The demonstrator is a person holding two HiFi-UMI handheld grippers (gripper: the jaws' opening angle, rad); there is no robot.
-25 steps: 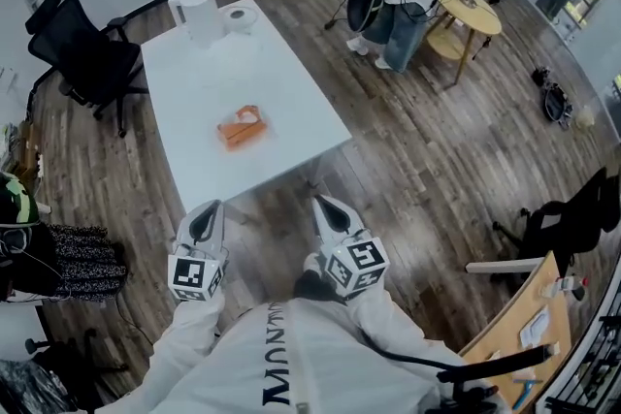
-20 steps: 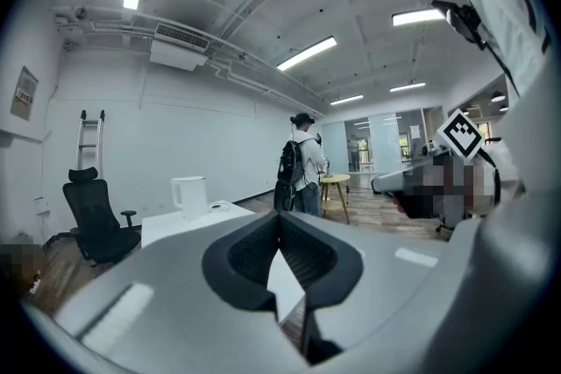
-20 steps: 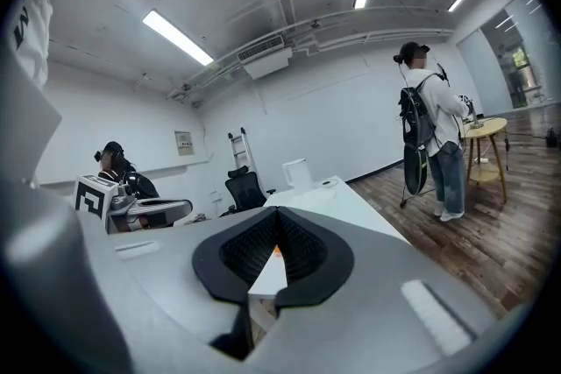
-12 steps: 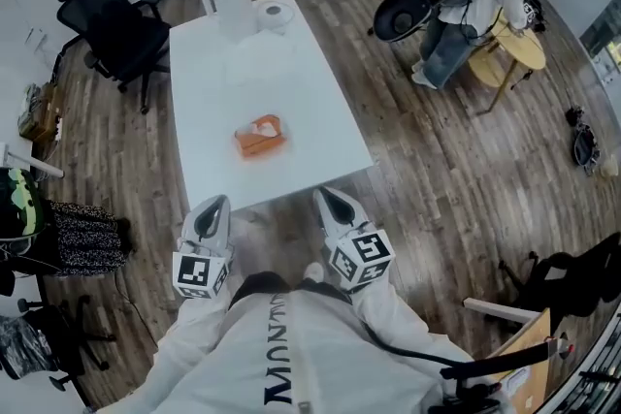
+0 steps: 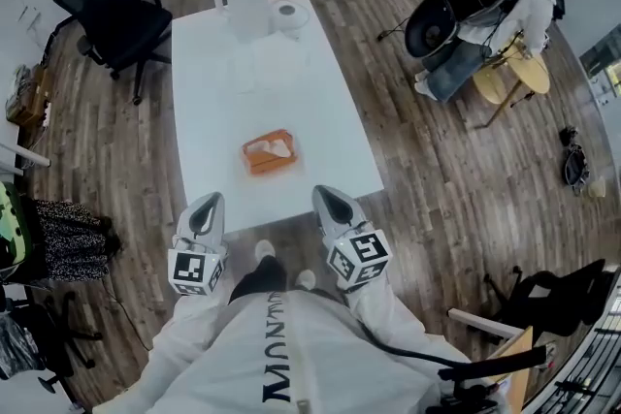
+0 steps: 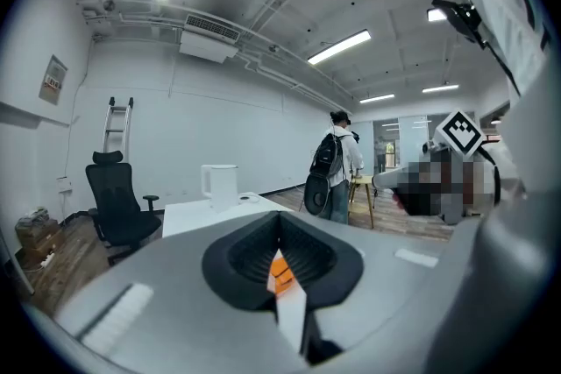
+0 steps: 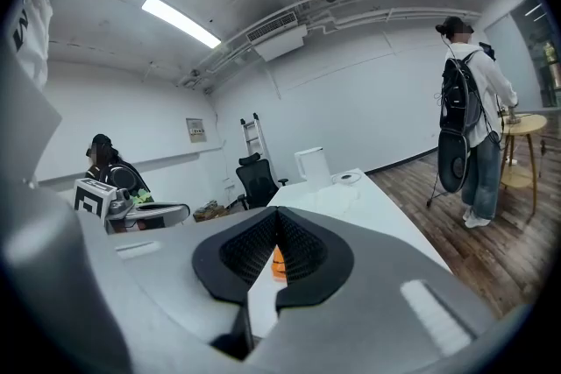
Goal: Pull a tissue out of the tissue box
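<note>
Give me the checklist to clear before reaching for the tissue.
1. Tissue sticks up from the tissue box: ok.
2. Right claw open for a pinch: not ok, it is shut and empty.
3. Left claw ready to steady the box: not ok, it is shut and empty.
4. Claws at the box: not ok, both are at the near edge of the table, short of it.
5. Path to the box clear: ok, the kettle and paper roll stand at the far end.
6. Box stays put when pulled: cannot tell.
</note>
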